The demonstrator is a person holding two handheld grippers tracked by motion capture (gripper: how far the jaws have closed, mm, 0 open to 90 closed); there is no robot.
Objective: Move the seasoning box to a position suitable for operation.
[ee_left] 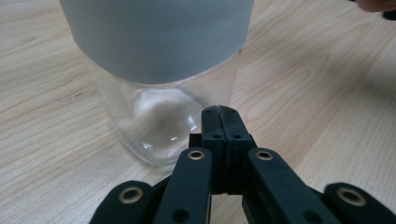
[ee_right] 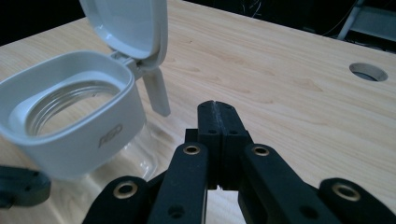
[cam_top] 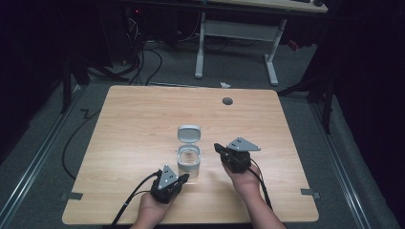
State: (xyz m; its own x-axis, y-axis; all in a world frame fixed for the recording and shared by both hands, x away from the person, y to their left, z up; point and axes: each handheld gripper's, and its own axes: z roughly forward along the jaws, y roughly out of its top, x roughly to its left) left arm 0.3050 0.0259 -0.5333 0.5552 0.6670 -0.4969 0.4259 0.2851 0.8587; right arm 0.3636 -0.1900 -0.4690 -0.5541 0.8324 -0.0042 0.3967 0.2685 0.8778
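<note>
Glass jar with its grey lid flipped up stands mid-tabletop. Left tongs, pressed together, poke its base; right tongs, also together, wait beside. Best push slowly, so it won't tip.

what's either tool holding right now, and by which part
Nothing is held. The left tool is shut with empty jaws right beside the glass jar, at its base. The right tool is shut and empty too, beside the jar with its lid flipped open.

Pale wooden bench with one jar

A clear glass jar with grey collar and open flip lid stands near its front edge.
</note>
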